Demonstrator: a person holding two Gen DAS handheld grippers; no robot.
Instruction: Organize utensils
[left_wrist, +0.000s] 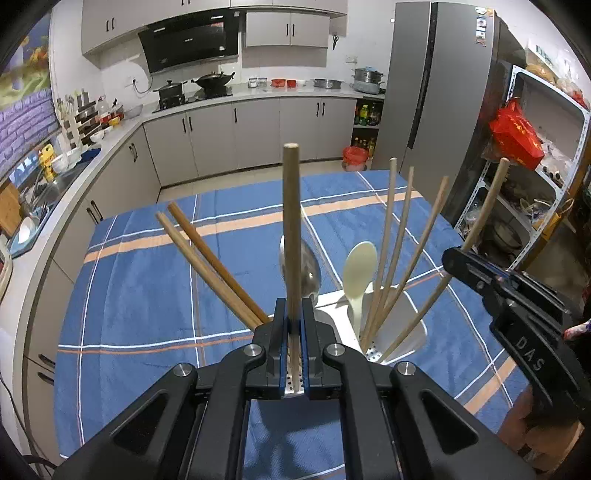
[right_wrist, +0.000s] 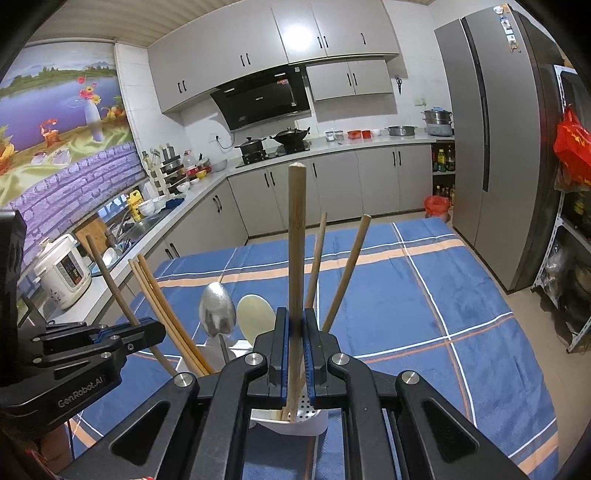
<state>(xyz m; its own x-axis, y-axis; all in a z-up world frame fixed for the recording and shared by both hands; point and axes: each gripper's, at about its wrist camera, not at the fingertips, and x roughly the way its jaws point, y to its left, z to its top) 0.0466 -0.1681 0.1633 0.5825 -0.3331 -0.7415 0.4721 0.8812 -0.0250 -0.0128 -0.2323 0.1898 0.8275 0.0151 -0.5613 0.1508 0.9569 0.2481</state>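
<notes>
On the tabletop, covered by a blue plaid cloth, a white utensil holder stands upright with its contents fanned out. Farthest left in the left wrist view, a pair of darker brown chopsticks leans out to the left. Next to them, the left hand-held gripper has its jaws pressed onto a pale wooden chopstick, which stands nearly upright with its lower end down in the holder's perforated bottom. Behind that stick rises the bowl of a metal spoon, and just to its right a cream plastic spoon, both bowl-up in the holder. Further right, three thin light chopsticks lean in the right-hand compartment. At the far right, the right hand-held gripper pinches another pale chopstick that slants up to the right; its own camera shows that stick clamped between the blue pads of the gripper, the lower end seemingly inside the holder, though the gripper body partly hides it there.
</notes>
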